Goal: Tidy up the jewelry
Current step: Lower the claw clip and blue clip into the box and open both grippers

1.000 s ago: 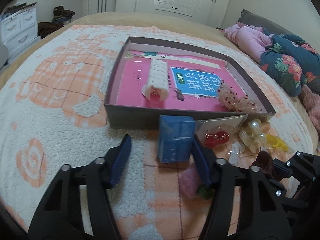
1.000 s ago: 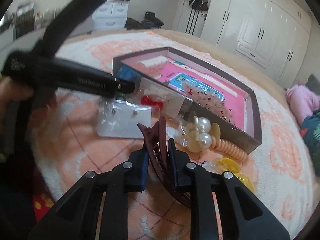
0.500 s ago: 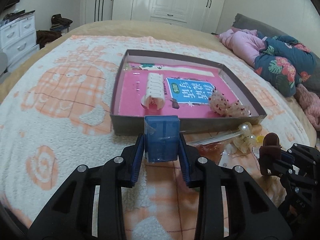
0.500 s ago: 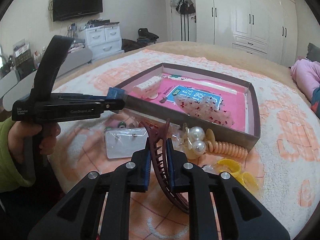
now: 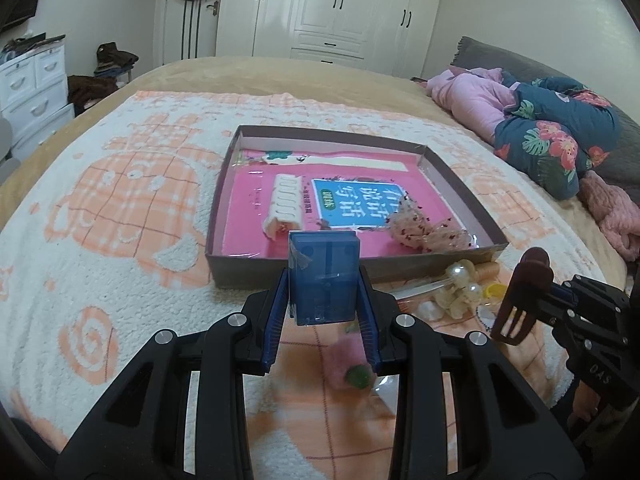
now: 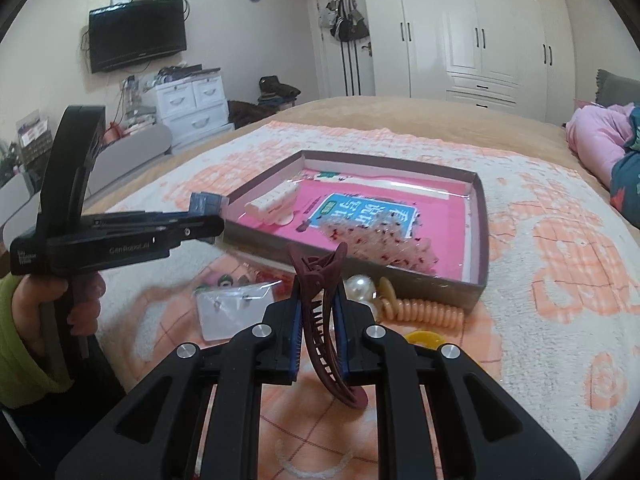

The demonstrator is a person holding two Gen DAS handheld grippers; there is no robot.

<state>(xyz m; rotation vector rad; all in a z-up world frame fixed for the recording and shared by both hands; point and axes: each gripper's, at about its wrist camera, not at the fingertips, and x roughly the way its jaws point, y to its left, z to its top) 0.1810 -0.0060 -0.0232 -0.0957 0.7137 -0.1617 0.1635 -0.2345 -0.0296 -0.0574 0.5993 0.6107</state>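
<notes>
The left hand-held gripper (image 5: pixel 324 300) is clenched on a blue box (image 5: pixel 323 278), held above the bed just near of the tray (image 5: pixel 248 270). The right hand-held gripper (image 6: pixel 318 320) is fully clenched on a maroon claw clip (image 6: pixel 324 316). In the tray lie a white clip (image 5: pixel 285 203) and a speckled clip (image 5: pixel 424 229). Only the right view shows the hand (image 6: pixel 80 300) on the left tool and a white card (image 6: pixel 232 308).

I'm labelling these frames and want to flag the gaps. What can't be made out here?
- Blue box: contents unseen in either view; it is closed.
- Pink and green item: left wrist view, blurred, partly behind the left gripper.
- Clear packet: right wrist view, contents too small.
- Dark red hair claw: sides covered by the right gripper.
</notes>
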